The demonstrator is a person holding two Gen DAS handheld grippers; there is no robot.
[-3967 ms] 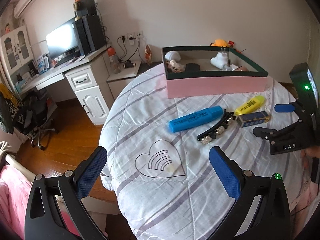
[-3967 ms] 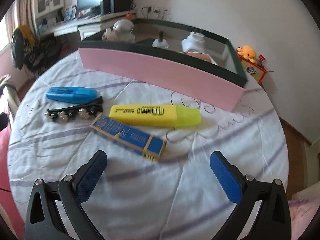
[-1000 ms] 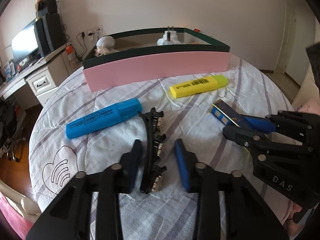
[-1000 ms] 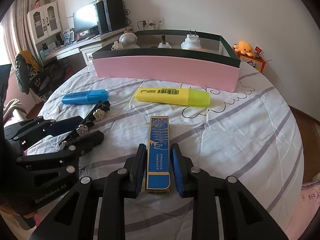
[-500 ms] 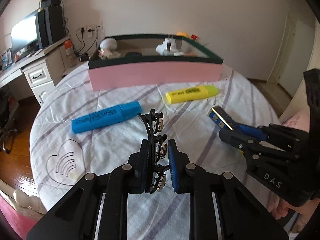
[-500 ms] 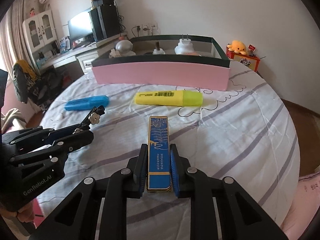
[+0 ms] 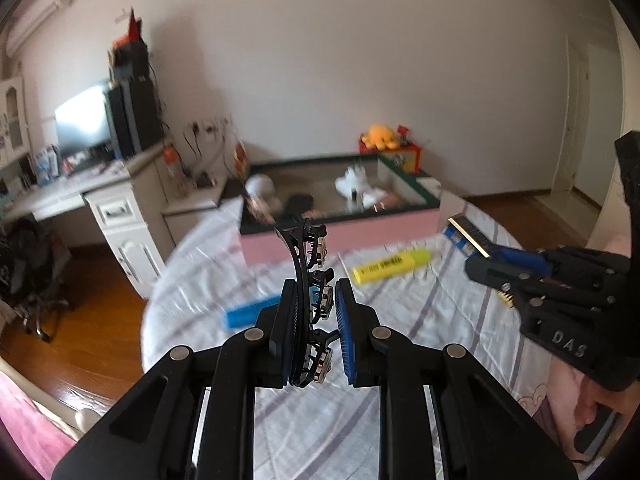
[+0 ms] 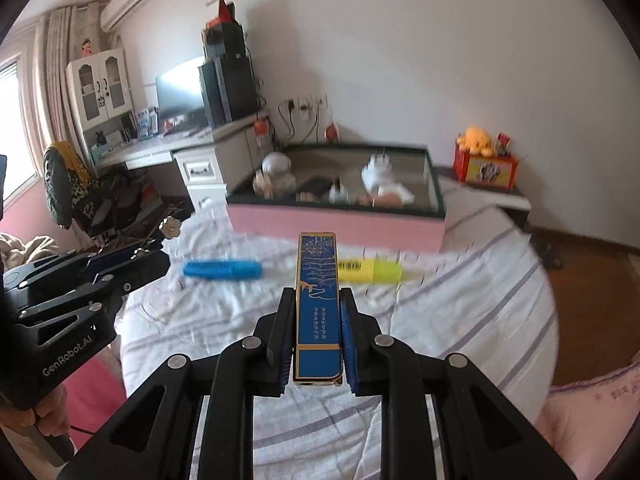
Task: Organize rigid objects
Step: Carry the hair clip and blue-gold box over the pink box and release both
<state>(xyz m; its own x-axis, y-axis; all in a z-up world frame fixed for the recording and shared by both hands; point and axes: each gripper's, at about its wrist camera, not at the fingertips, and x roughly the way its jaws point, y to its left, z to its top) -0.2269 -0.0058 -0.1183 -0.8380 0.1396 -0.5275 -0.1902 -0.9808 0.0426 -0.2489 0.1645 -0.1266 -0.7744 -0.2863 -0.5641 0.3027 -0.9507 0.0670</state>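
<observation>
Left wrist view: left claw point(image 7: 316, 312) clamps a curved black hair clip point(image 7: 310, 280); right claw point(image 8: 316, 322) grips a blue gold-trimmed box point(image 8: 318, 304).

Black hair clip point(image 7: 310, 288) and blue box point(image 8: 318, 304) now lifted off the bedspread, both grippers raised, view blurred.

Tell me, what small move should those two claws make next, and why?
Probably carry both forward over the pink box. The left gripper is clamped on the black hair clip, the right gripper on the blue slim box, both clear of the table.
</observation>
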